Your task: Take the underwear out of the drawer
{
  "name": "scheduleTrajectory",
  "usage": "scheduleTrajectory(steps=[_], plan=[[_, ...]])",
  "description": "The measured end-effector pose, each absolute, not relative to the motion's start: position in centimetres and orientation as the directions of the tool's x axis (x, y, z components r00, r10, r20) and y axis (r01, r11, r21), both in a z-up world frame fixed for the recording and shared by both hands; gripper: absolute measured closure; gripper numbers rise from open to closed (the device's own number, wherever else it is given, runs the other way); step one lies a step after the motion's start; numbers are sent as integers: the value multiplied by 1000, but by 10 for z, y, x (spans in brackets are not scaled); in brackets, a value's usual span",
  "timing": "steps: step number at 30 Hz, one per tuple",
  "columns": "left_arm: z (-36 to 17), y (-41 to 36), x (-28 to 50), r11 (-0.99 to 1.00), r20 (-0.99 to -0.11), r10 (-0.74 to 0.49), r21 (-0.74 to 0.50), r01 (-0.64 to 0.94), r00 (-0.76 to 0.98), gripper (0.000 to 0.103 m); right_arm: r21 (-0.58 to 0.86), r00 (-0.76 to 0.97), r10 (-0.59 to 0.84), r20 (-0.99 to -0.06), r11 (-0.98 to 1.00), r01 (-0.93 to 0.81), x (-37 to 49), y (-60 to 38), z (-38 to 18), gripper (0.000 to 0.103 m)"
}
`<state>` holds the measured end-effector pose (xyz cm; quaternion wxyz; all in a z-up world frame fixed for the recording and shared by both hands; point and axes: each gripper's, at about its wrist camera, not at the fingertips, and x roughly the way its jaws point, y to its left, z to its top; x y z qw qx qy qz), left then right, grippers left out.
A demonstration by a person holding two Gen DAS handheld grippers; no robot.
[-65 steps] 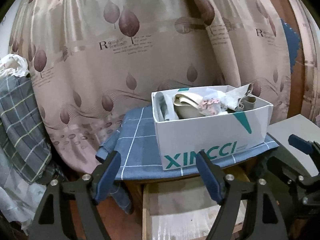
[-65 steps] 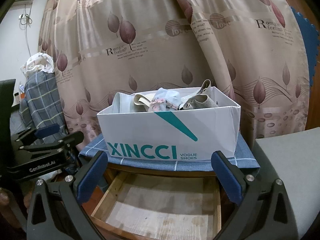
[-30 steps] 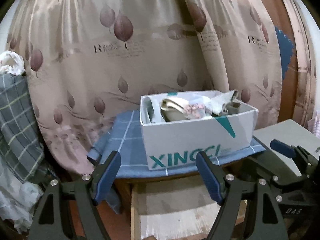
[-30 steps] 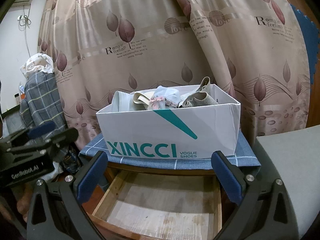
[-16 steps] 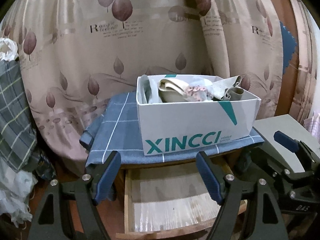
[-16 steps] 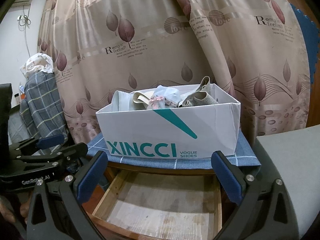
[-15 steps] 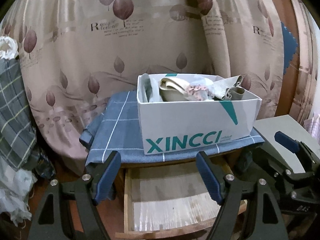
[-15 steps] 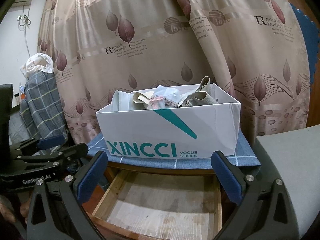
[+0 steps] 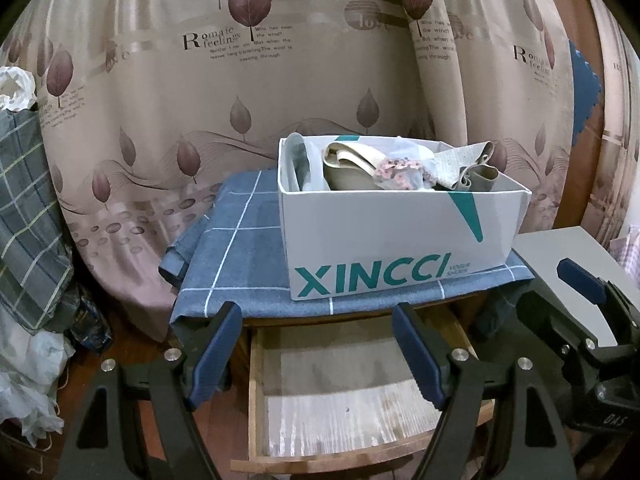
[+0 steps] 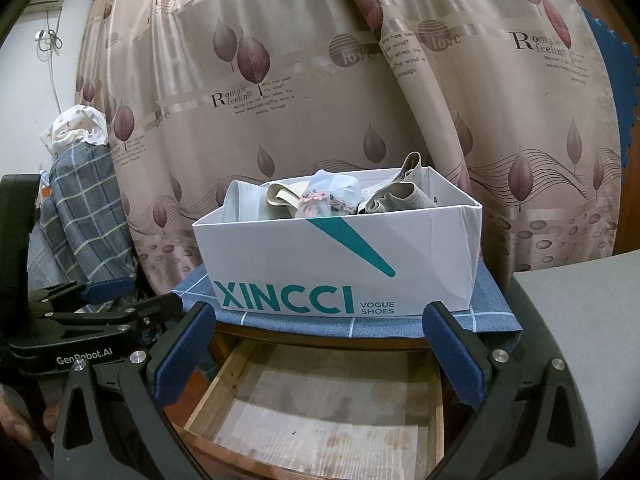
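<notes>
Underwear (image 10: 328,196) half-hidden in box (image 10: 340,264); drawer (image 10: 320,412) front cut off.

Dim, warm indoor light in both wrist views; the satin curtain (image 10: 304,120) shows soft sheen along its folds; the white box (image 9: 400,236) is the brightest surface; the open drawer (image 10: 320,412) sits partly shadowed; sharp focus; fisheye bending and black corners at the edges.

Leaf-print curtain (image 9: 248,112), checked blue tablecloth (image 9: 236,256), reddish floor (image 9: 120,344)
</notes>
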<state>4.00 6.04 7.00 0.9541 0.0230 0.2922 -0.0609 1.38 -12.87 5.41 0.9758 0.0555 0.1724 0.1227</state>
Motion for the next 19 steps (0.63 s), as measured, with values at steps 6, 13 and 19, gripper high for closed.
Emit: scheduleTrajectory(steps=[6,13,19], plan=[[68,62,42,991,-579,-116,-12,134,807,23,150,911,259,-323,964,-220,13,-129,54,0],[72,66,29,996,-474,-76,11,93,877,23,150,911,257,-323,964,-219,13,-129,54,0],[70,69,35,996,-500,-67,17,88,863,22,150,910,256,-328,965,-217,12,-132,53,0]])
